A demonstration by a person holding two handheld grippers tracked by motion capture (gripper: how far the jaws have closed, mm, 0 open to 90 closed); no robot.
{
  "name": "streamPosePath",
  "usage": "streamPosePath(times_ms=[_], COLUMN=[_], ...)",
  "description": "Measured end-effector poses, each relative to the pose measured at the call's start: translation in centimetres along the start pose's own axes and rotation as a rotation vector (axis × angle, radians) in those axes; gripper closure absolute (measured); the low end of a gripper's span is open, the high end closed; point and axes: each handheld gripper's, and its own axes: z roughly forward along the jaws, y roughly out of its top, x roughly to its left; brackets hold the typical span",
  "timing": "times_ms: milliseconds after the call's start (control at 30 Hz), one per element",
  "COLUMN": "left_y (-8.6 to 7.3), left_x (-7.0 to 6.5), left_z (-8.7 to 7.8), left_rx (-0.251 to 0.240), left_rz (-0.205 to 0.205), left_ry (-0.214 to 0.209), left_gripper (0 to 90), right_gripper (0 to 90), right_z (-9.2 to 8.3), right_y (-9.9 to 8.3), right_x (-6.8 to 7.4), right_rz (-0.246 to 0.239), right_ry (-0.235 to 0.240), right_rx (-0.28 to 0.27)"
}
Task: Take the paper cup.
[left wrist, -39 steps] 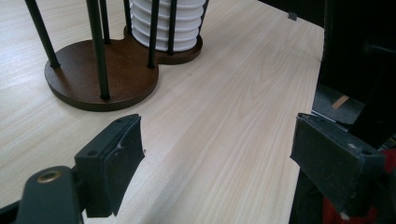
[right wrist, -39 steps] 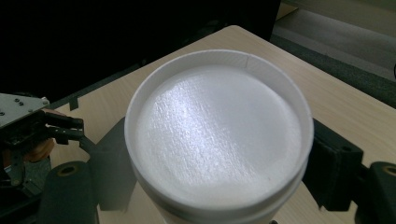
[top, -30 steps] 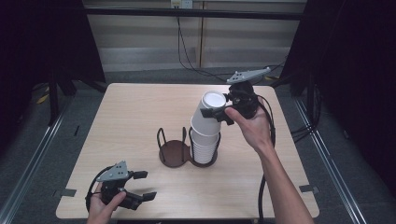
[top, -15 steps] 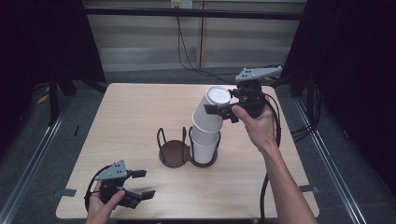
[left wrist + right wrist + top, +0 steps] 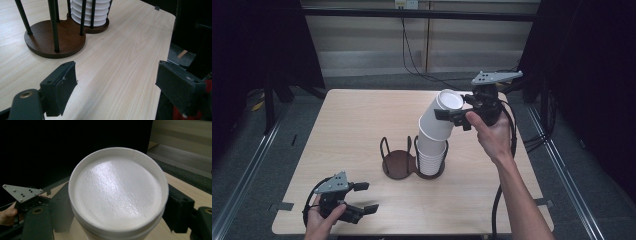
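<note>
1. The left gripper (image 5: 362,197) sits nearest, at the table's (image 5: 352,125) front edge, well short of the rack (image 5: 404,162) and off to its left in the high view. Its jaws stand wide apart with nothing between them, and a hand (image 5: 319,222) holds it from below. It lies where it did in both earlier pictures.
2. In the left gripper view those parted jaws frame bare pale wood. Beyond them stands the rack (image 5: 56,37), a dark brown double base with thin black posts.
3. The rack's left ring is bare. Its right ring holds the stack (image 5: 432,157) of white cups, upside down and nested, their ribbed rims showing between the posts in the left gripper view (image 5: 87,12).
4. Above the stack, the cup (image 5: 443,117) is upside down and tilted, its flat base turned up and to the right. Its open mouth sits over the stack's top; I cannot tell whether they touch.
5. The right gripper (image 5: 451,116) is clamped on that cup near its base, above and right of the rack, with the hand (image 5: 492,135) behind it.
6. The right gripper view looks straight at the cup's base (image 5: 117,190), one jaw pressed to each side.
7. Since a second ago the right gripper has risen and swung right of the rack, and the cup now leans more.
</note>
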Motion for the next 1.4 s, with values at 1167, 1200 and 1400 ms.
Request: streamPosePath(times_ms=[1167,1200,1400], left_y=[0.3,0.3,0.7], left_x=[-0.4,-0.5,-1.2], left_z=[-0.1,-0.1,0.0], left_rx=[-0.029,-0.041,-0.052], left_rz=[0.007,0.005,0.044], left_ry=[0.043,0.047,0.044], left_gripper=[16.2,16.0,16.1], right_gripper=[23.9,23.9,23.9], right_z=[-4.3,-4.4,-5.0], right_y=[-1.6,-1.7,-2.4], right_x=[0.3,0.4,1.0], right_rz=[0.049,0.047,0.047], right_ry=[0.033,0.032,0.02], right_rx=[-0.15,-0.148,-0.159])
